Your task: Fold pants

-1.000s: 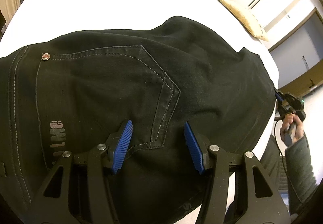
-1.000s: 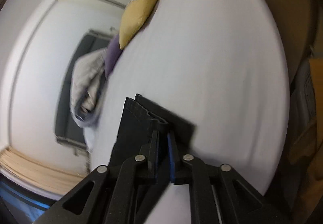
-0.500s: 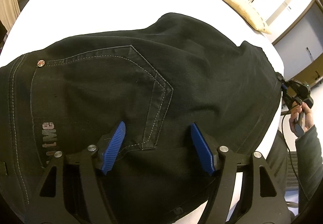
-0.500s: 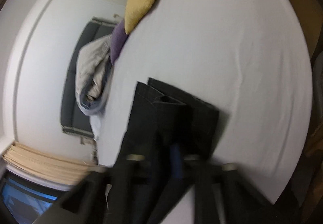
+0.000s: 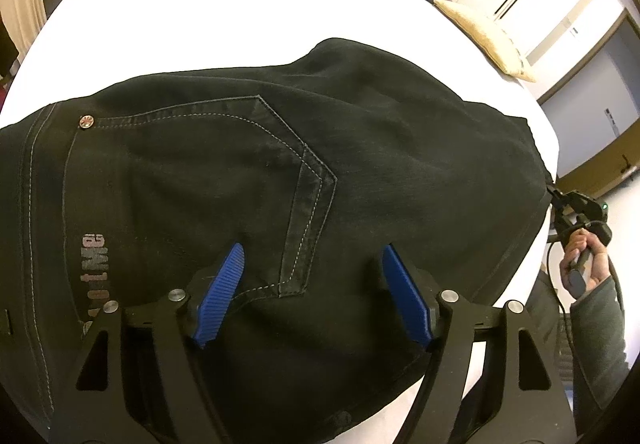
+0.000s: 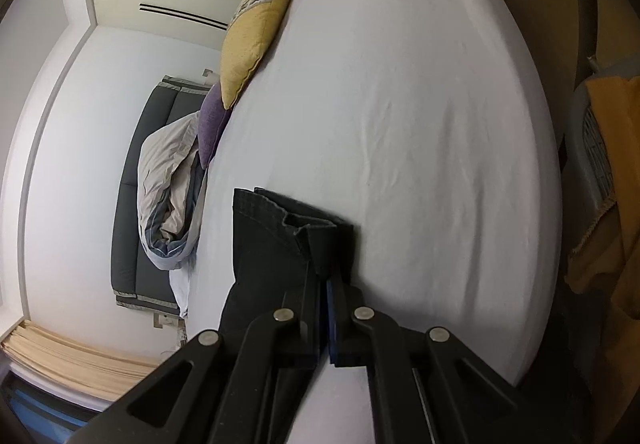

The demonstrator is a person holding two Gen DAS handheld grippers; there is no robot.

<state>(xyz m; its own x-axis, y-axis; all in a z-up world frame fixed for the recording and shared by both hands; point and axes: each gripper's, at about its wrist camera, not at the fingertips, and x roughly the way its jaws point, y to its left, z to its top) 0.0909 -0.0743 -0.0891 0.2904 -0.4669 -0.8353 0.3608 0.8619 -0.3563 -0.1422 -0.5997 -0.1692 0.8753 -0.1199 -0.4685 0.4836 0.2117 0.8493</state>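
Observation:
Black jeans (image 5: 360,164) lie spread over the white bed (image 5: 200,4), back pocket facing up. My left gripper (image 5: 312,249) hovers over the pocket's lower corner; its jaws are opening, and the blue pads (image 5: 224,284) stand apart on either side of the seam without pressing the cloth. At the far right edge of the bed a person's hand (image 5: 584,260) holds my right gripper (image 5: 560,200). In the right wrist view, that gripper (image 6: 324,276) is shut on the folded hem of the pants leg (image 6: 272,236), which rests on the sheet (image 6: 420,104).
A yellow pillow (image 6: 256,28) and a purple pillow (image 6: 214,124) lean at the head of the bed, with a bundled duvet (image 6: 172,180) beside them. Orange cloth (image 6: 604,164) hangs over something off the bed's side. The bed edge runs just behind the right gripper.
The left jaws have spread wider over the pocket. The right wrist view swung with blur, then steadied with the hem still gripped.

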